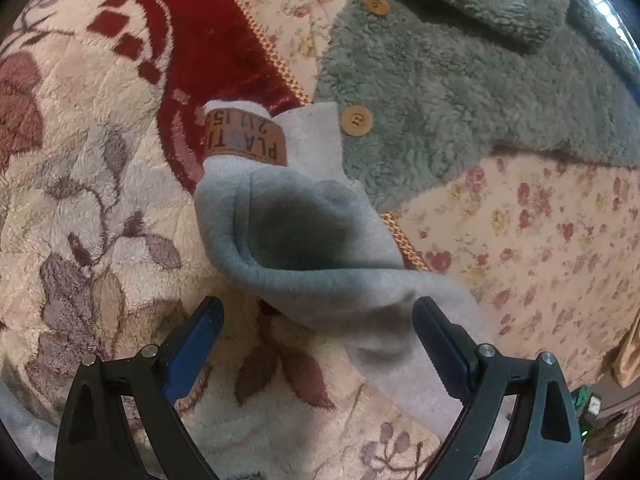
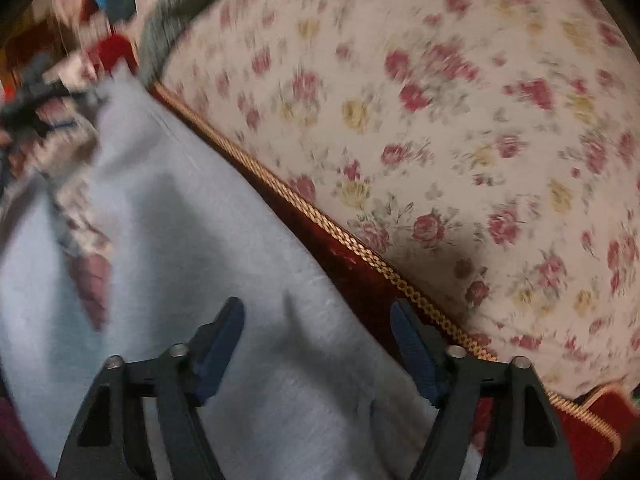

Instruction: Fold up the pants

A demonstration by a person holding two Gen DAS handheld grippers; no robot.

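Observation:
The light grey pants lie rumpled on a plush cream and red floral blanket. A brown label patch shows at their far end. My left gripper is open, its blue pads either side of a raised fold of the grey cloth, holding nothing. In the right wrist view the pants spread flat from the upper left to the bottom. My right gripper is open just above the cloth near its right edge. That view is blurred.
A grey-green fleece jacket with wooden buttons lies just beyond the pants, touching them. A floral bedsheet lies to the right, past the blanket's gold braided trim. Clutter shows at the far lower right.

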